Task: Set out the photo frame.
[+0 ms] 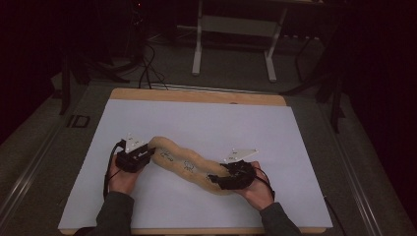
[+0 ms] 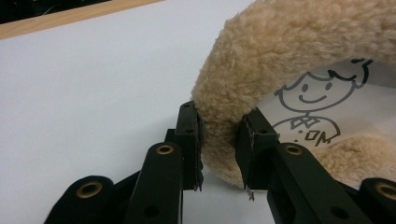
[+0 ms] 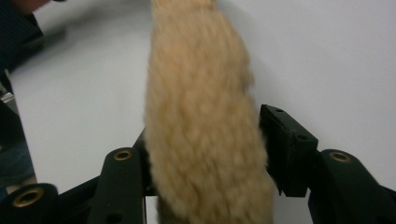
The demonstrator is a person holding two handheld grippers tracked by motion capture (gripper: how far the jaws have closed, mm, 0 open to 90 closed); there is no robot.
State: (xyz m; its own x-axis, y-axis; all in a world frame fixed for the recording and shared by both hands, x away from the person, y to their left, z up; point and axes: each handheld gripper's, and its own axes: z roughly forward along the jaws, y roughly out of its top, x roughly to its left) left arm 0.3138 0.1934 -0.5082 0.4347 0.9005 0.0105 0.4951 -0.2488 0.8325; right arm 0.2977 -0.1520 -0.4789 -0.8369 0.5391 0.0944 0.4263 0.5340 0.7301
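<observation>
A long roll of tan fleece (image 1: 184, 164) lies slantwise on the white sheet (image 1: 206, 118). Its pale lining carries a cartoon figure drawing (image 2: 313, 93). My left gripper (image 1: 147, 155) is at the roll's upper left end, and in the left gripper view both pads of the gripper (image 2: 219, 140) pinch a fold of the fleece (image 2: 280, 42). My right gripper (image 1: 216, 179) is at the lower right end. In the right gripper view the fleece (image 3: 201, 93) runs between the jaws of the gripper (image 3: 210, 140). The right pad stands just off the pile and the left pad is hidden behind it.
The white sheet covers a wooden board (image 1: 196, 96) on a grey floor-like surface. A white table frame (image 1: 233, 24) and cables (image 1: 147, 69) stand far behind in the dark. Bare white surface lies around the roll on all sides.
</observation>
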